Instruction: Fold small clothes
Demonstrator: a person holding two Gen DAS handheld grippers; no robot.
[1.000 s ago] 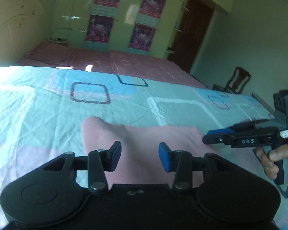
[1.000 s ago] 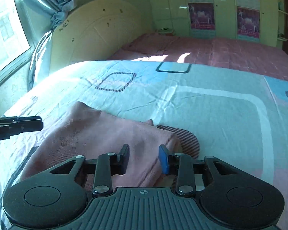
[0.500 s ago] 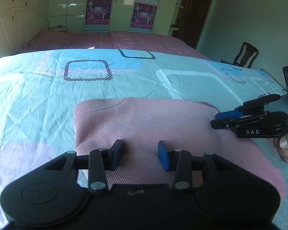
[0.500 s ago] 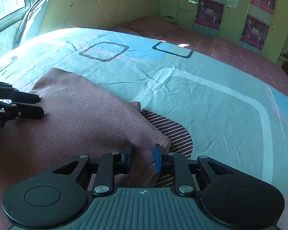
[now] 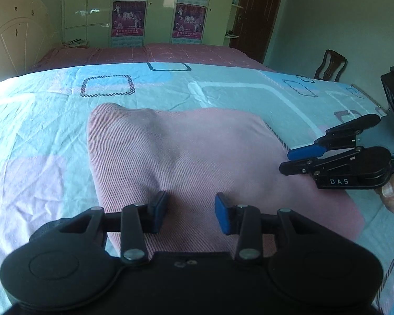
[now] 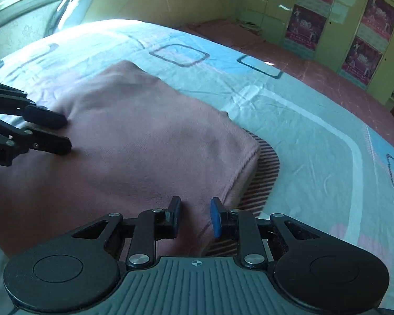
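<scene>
A pink ribbed garment [image 5: 191,157] lies folded flat on the bed sheet [image 5: 52,120]; it also shows in the right wrist view [image 6: 134,144]. My left gripper [image 5: 190,211] is open, its fingers low over the garment's near edge. My right gripper [image 6: 194,216] is open over the garment's right corner, and it shows from the side in the left wrist view [image 5: 302,157]. The left gripper shows at the left of the right wrist view [image 6: 63,134], tips on the cloth.
The patterned blue and pink sheet [image 6: 315,131] covers the bed. A dark striped patch [image 6: 265,176] of the sheet lies beside the garment's right edge. A headboard [image 5: 10,39], wardrobe with posters [image 5: 155,8], a door [image 5: 257,13] and a chair [image 5: 331,65] stand beyond.
Both grippers have dropped lower and closer to the garment. The garment now lies flatter and more spread than a second ago. Both jaws stay open.
</scene>
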